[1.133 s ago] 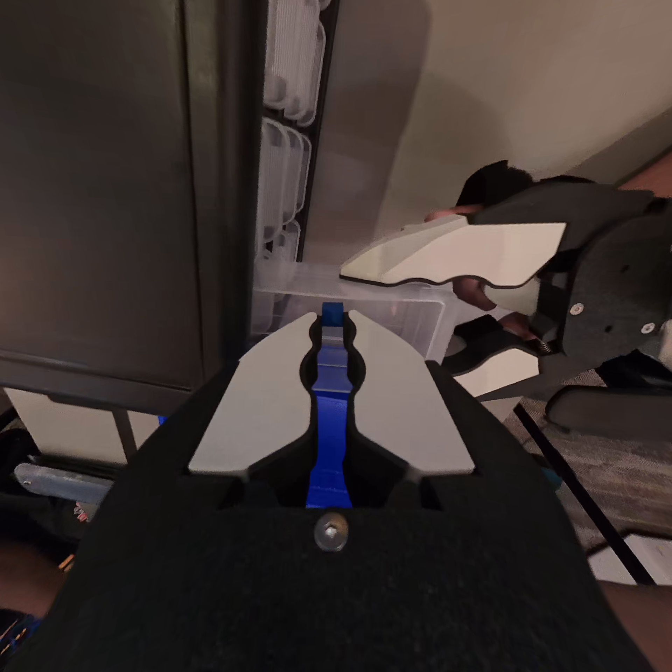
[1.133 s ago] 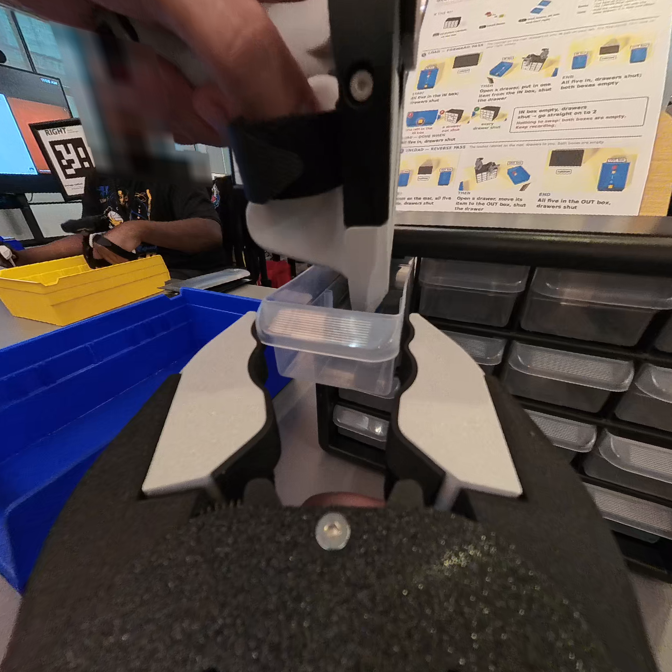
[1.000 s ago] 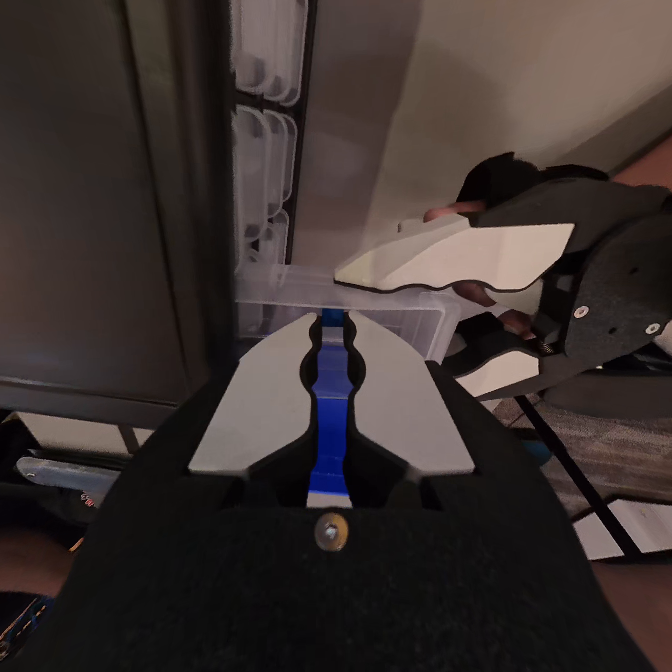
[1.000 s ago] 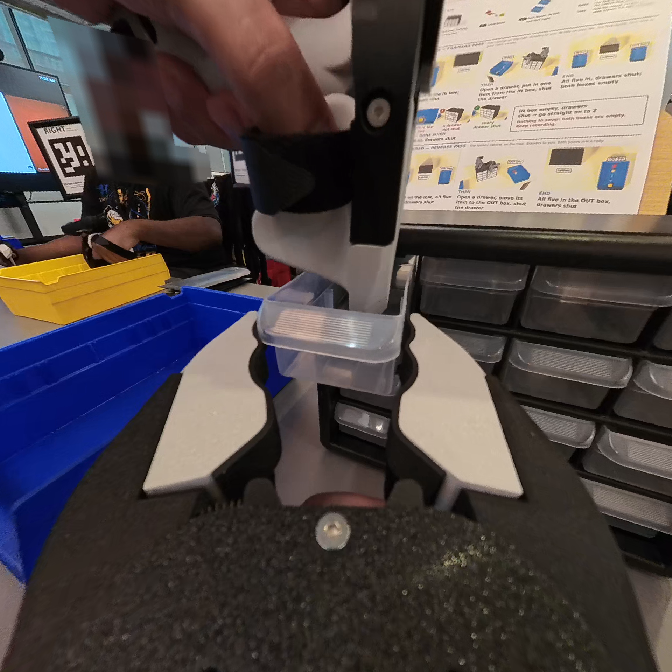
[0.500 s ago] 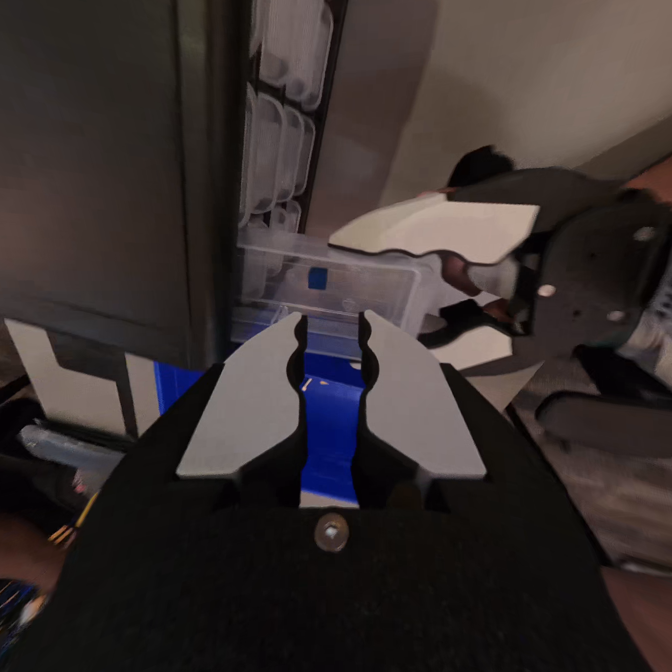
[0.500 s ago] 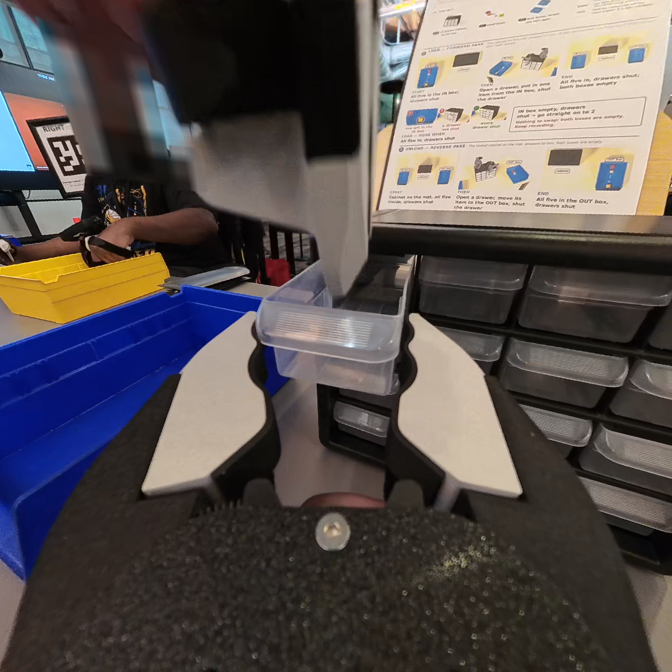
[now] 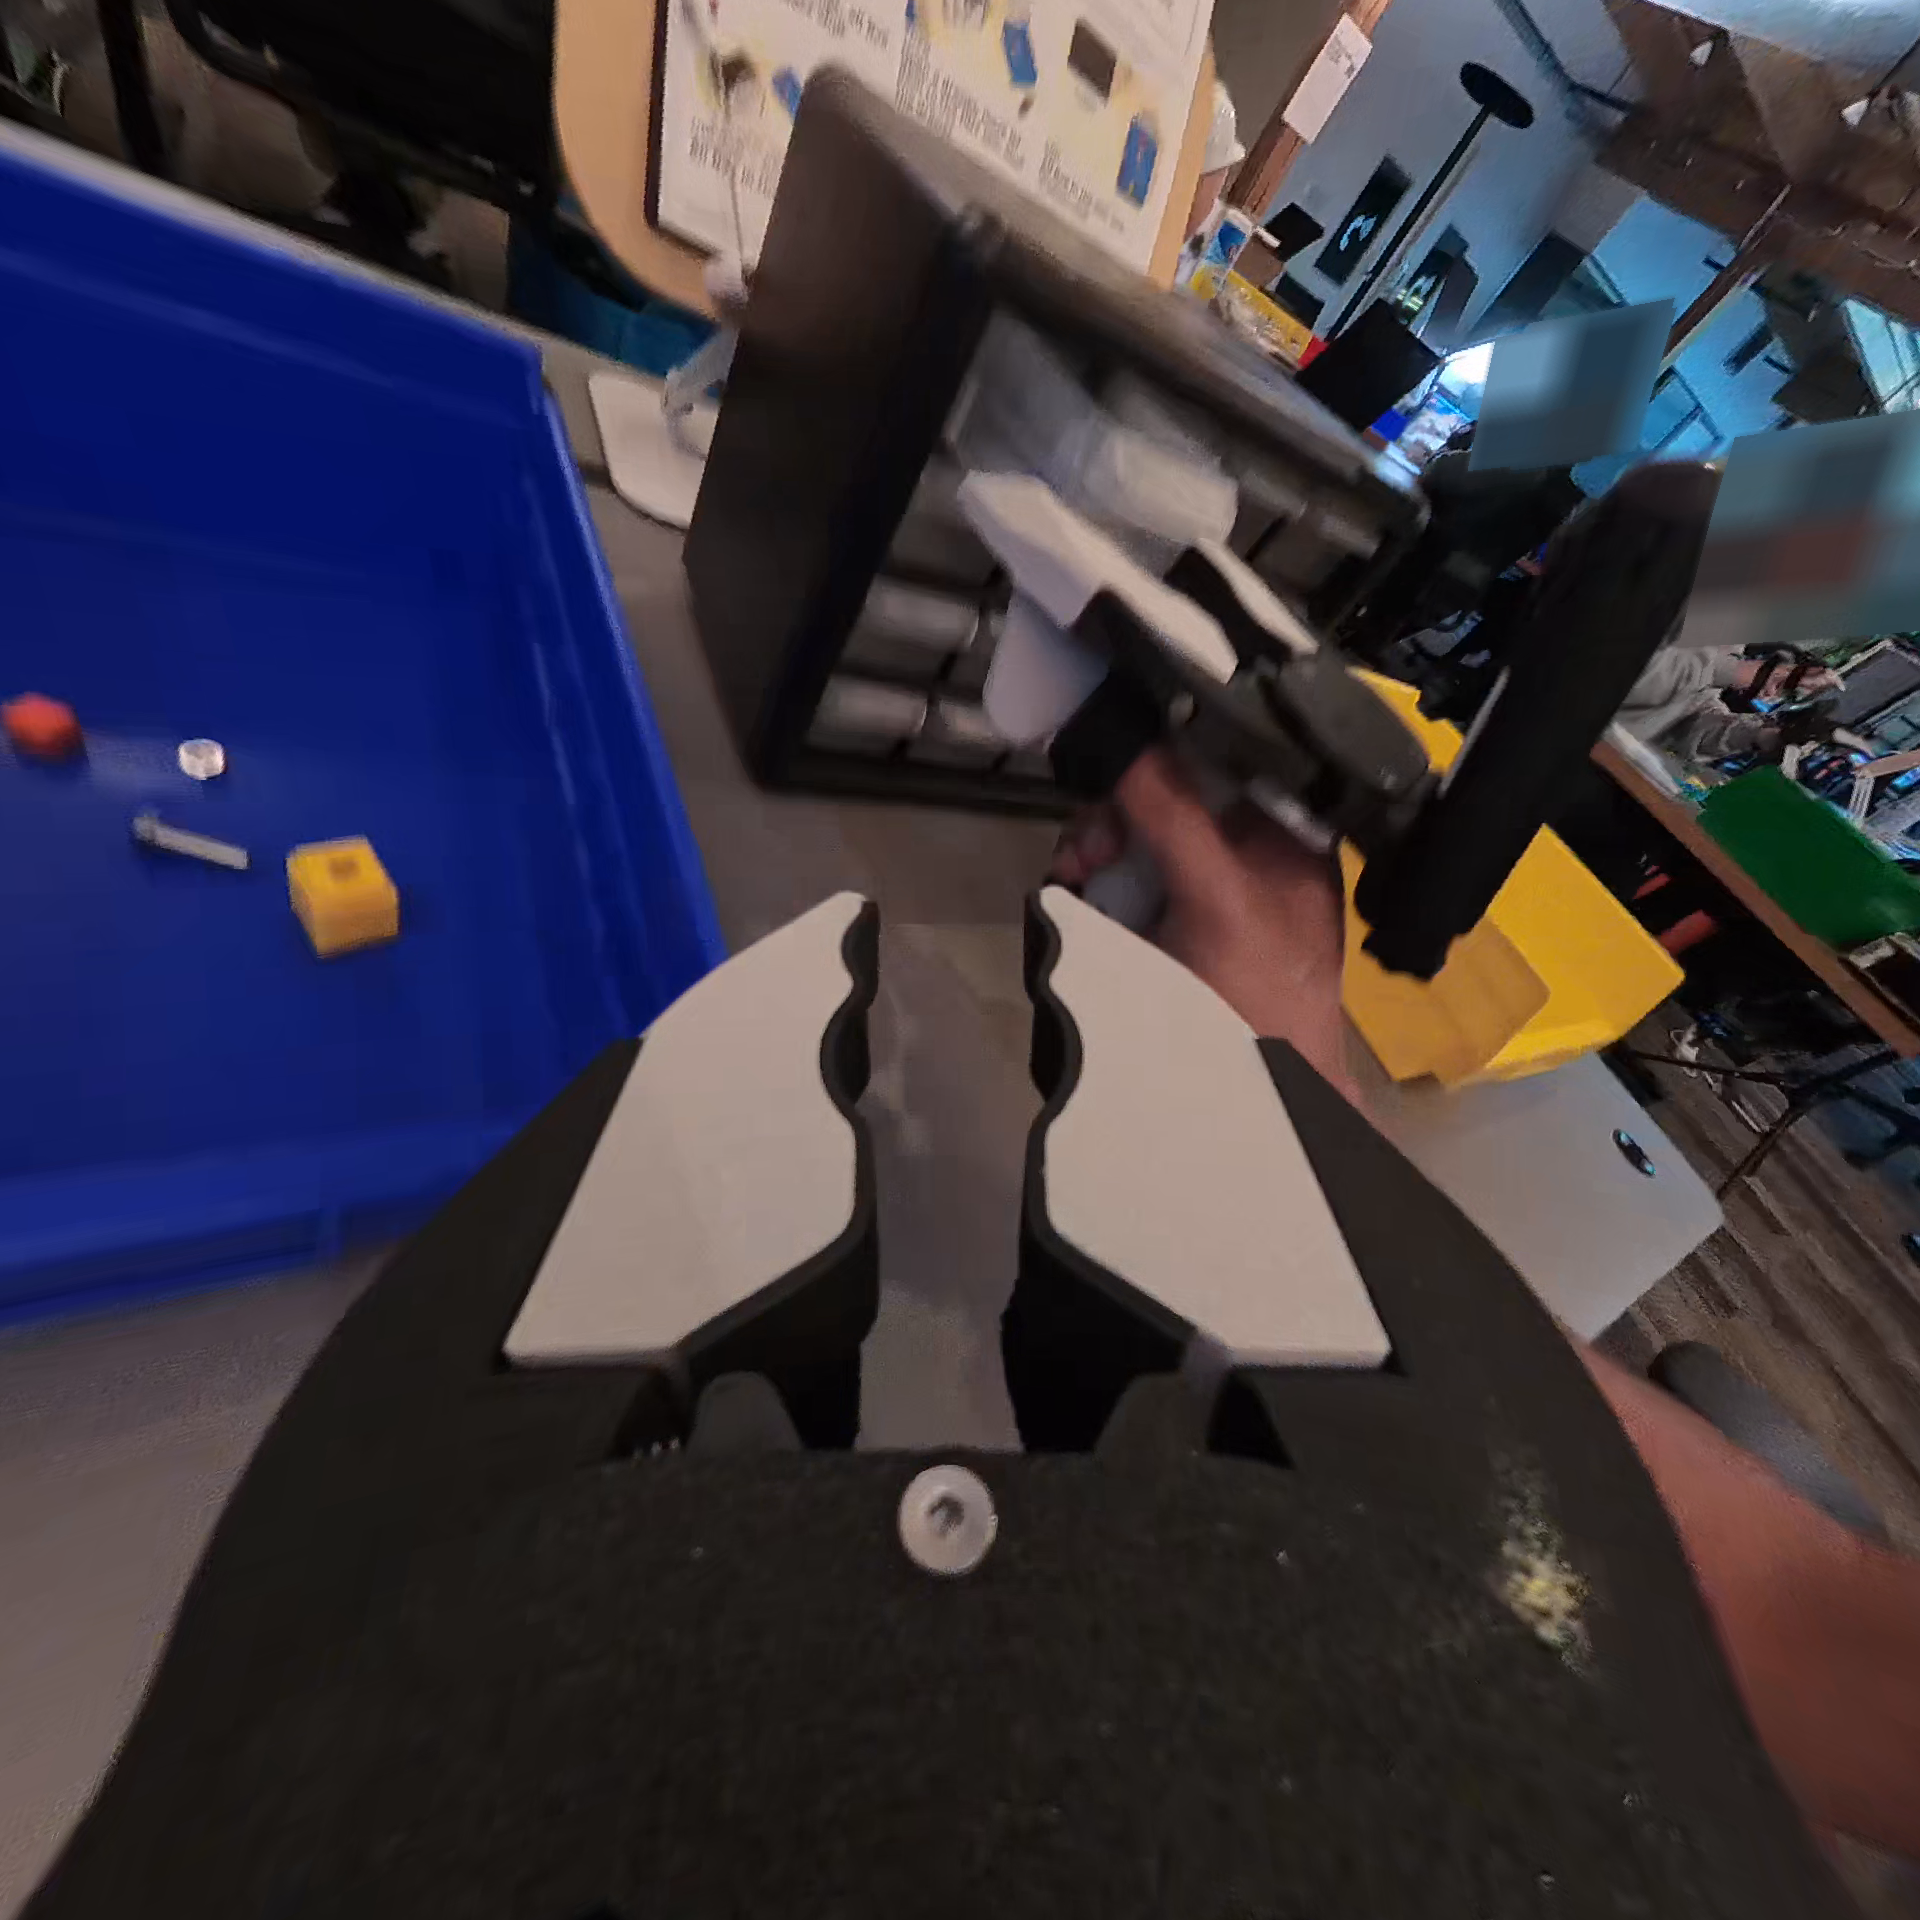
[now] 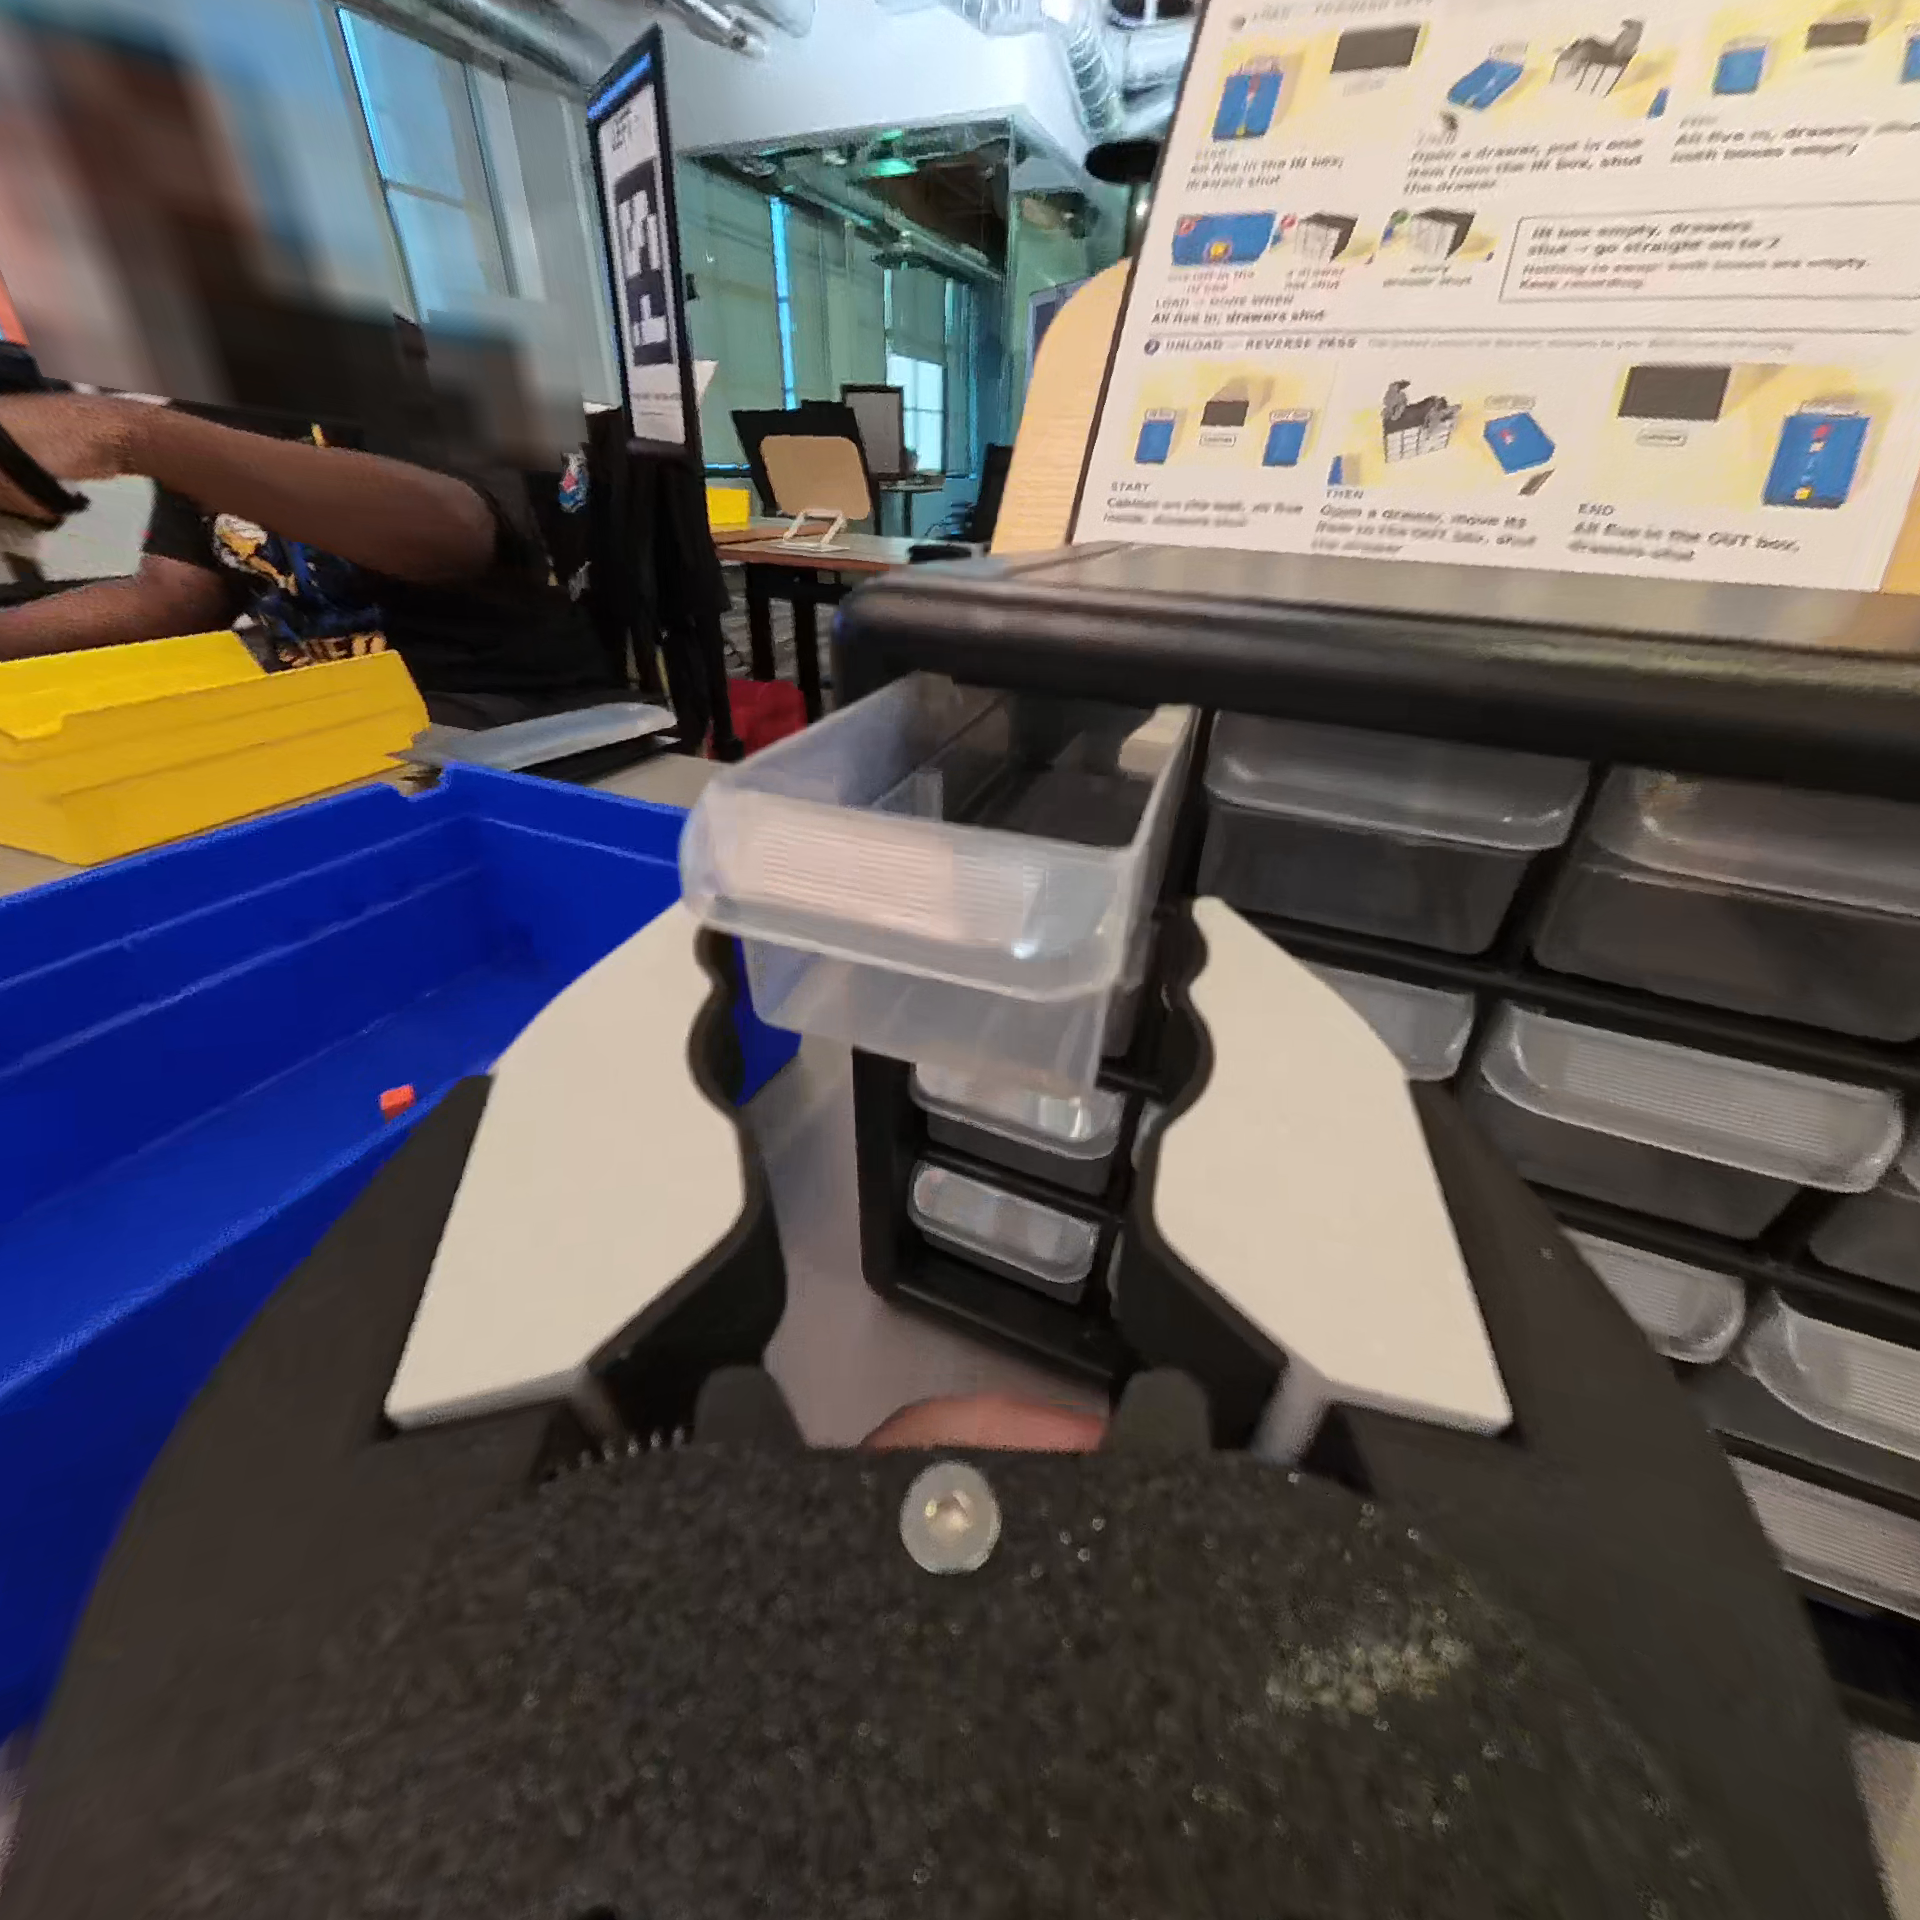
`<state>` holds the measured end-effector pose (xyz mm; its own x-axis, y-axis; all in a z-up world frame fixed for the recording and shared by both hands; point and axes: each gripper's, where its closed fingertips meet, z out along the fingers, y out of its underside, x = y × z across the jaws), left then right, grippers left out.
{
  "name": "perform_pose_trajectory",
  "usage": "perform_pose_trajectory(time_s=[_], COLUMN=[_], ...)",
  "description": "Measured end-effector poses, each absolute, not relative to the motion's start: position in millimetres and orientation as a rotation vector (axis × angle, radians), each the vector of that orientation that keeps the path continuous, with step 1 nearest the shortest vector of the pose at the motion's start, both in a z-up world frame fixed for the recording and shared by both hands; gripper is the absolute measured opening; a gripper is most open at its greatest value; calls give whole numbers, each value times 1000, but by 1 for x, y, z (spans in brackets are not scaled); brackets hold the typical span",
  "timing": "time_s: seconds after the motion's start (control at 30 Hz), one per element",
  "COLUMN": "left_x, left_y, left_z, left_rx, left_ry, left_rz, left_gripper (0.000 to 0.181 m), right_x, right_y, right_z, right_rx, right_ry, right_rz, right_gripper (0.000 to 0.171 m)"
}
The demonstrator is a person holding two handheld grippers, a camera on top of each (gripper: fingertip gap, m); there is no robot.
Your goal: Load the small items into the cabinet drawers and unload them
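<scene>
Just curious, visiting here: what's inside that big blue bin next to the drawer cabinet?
The blue bin holds a yellow block, an orange-red piece, a small silver disc and a metal bolt. Its near corner lies beyond the frame.

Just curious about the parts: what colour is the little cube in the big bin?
Yellow cube, in the blue bin; left wrist view shows it best.

The bin (image 7: 582, 665) sits left of the cabinet (image 7: 831, 436); a drawer (image 8: 935, 883) juts from its top-left corner.
</scene>
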<state>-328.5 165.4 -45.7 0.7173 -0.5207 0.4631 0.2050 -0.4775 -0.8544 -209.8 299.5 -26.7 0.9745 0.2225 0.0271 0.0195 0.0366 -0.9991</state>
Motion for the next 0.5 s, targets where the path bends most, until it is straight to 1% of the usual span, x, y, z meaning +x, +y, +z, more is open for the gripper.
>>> perform_pose_trajectory(time_s=[0.1, 0.13, 0.17, 0.2, 0.23, 0.27, 0.33, 0.37, 0.43, 0.5], left_x=[-331, -333, -333, -331, -329, -328, -331, -331, -331, -331], left_y=[143, 139, 137, 136, 136, 137, 143, 145, 147, 147], left_z=[-70, -74, -75, -74, -73, -71, -66, -63, -61, -61], left_rx=[-1861, -1842, -1824, -1807, -1793, -1775, -1722, -1696, -1688, -1671], left_ry=[244, 234, 226, 232, 245, 251, 247, 259, 292, 316], left_rz=[-871, -861, -860, -875, -881, -862, -778, -741, -652, -573], left_gripper=[26, 26, 26, 26, 26, 26, 26, 30, 44, 52], right_x=[-207, -202, -197, -193, -191, -191, -194, -198, -204, -208], right_y=[284, 276, 267, 259, 253, 249, 248, 250, 258, 267], right_z=[-43, -44, -43, -39, -34, -29, -22, -21, -20, -19], right_rx=[-1590, -1596, -1590, -1575, -1557, -1545, -1549, -1556, -1573, -1581], right_ry=[-231, -232, -235, -241, -245, -243, -250, -259, -269, -268], right_rz=[206, 207, 205, 208, 217, 226, 235, 242, 244, 228], right_gripper=[70, 63, 53, 38, 20, 6, 7, 8, 9, 10])
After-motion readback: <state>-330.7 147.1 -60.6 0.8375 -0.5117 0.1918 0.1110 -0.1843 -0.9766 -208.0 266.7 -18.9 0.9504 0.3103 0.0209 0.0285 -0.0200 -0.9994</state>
